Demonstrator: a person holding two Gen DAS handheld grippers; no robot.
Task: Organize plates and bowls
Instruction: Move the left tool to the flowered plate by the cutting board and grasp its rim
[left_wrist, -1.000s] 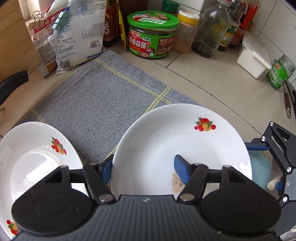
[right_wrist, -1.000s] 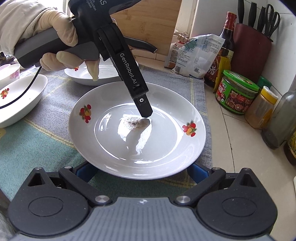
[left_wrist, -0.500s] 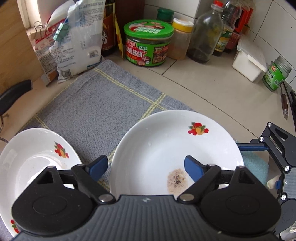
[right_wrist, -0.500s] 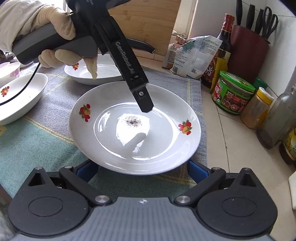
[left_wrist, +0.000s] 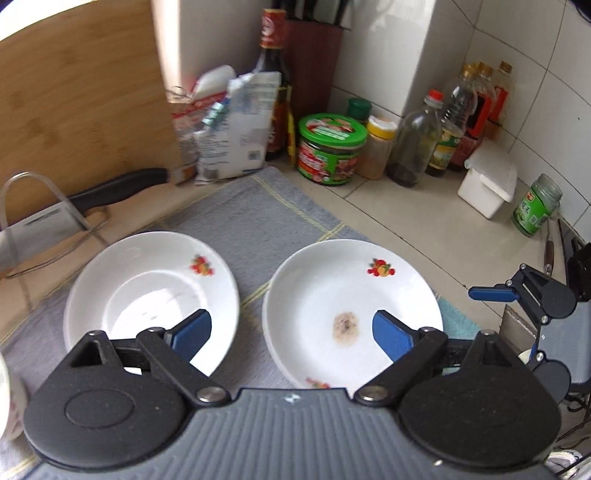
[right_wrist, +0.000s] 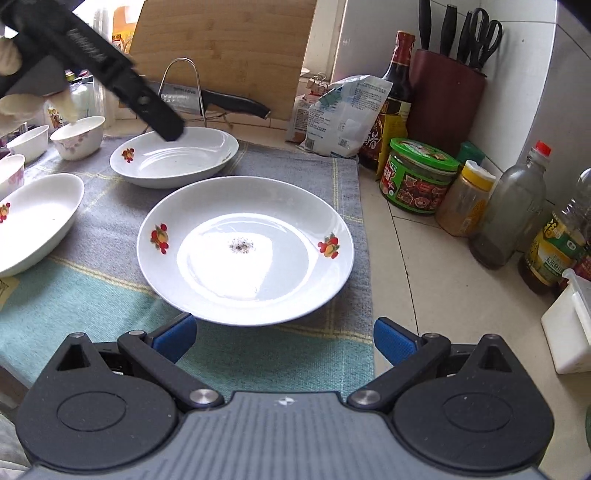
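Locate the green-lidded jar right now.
In the right wrist view the green-lidded jar stands on the bare counter right of the grey cloth, between the dark sauce bottle and the yellow-capped spice jar.

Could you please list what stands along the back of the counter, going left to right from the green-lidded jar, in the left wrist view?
Green-lidded jar → yellow-capped spice jar → clear glass bottle with a red cap → white lidded box → small green-labelled jar.
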